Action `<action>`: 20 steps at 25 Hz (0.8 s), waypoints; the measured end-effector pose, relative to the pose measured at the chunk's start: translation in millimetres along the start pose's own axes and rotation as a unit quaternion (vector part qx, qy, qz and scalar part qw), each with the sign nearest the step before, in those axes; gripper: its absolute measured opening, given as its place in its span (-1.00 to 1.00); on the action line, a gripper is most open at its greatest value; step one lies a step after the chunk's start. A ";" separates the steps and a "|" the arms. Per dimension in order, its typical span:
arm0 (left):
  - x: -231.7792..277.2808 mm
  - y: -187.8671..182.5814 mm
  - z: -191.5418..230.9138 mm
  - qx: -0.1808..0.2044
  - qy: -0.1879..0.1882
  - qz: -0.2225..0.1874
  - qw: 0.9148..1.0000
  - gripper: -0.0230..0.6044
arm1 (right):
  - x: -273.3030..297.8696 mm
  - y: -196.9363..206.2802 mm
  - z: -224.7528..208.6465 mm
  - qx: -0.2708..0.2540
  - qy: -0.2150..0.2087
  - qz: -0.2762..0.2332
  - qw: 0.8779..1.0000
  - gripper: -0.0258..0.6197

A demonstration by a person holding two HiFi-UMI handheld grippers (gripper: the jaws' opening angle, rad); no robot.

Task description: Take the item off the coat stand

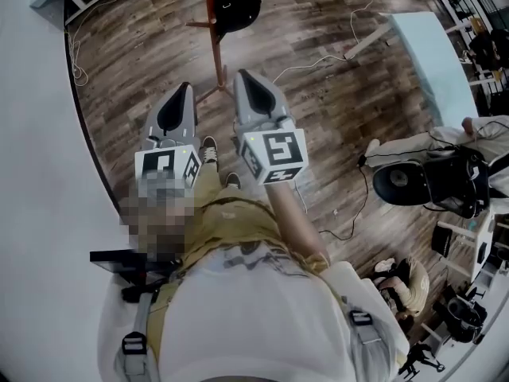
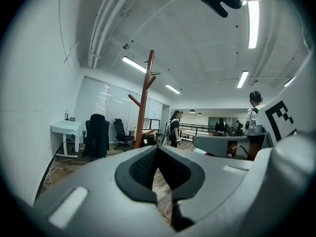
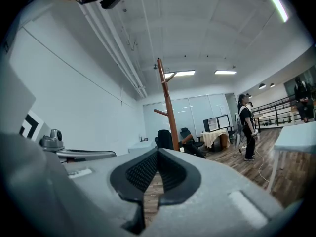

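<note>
Reaching with left gripper (image 1: 186,90) and right gripper (image 1: 242,76) jaws pressed together, empty, could merely shove the black item (image 1: 237,5), hanging beside the coat stand (image 1: 212,30) pole ahead, or topple the stand.

- The coat stand (image 1: 215,38) stands on the wooden floor (image 1: 143,46), straight ahead of the person.
- Its foot lies between and just beyond the tips of the left gripper (image 1: 185,87) and the right gripper (image 1: 242,75), which are side by side.
- The item (image 1: 238,2) is just right of the stand's pole, farther off than its foot.
- A wall (image 1: 40,150) runs along the left.
- A table (image 1: 429,50) stands well to the right of the stand, and nearer on that side is an office chair (image 1: 413,183).
- In the left gripper view, a desk (image 2: 66,128) stands against the left wall, with a draped chair (image 2: 97,135) between it and the stand.
- A standing person (image 2: 174,127) is right of the stand and behind it.
</note>
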State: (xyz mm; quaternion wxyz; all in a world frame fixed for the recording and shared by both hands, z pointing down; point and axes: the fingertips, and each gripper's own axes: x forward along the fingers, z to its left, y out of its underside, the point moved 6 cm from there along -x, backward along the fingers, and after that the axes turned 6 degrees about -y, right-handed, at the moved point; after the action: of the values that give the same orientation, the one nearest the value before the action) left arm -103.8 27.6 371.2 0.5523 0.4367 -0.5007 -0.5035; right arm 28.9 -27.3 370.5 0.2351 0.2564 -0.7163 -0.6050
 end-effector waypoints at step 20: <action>159.2 -22.4 78.0 -0.030 0.057 -0.016 0.998 -0.92 | 148.8 -8.6 -67.2 -0.020 0.076 0.010 0.997 -0.92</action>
State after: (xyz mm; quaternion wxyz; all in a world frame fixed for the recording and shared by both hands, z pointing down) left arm -185.2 -131.4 376.3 0.5843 0.4558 -0.4462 -0.5018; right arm -39.7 -175.6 376.6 0.3001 0.2890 -0.6867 -0.5957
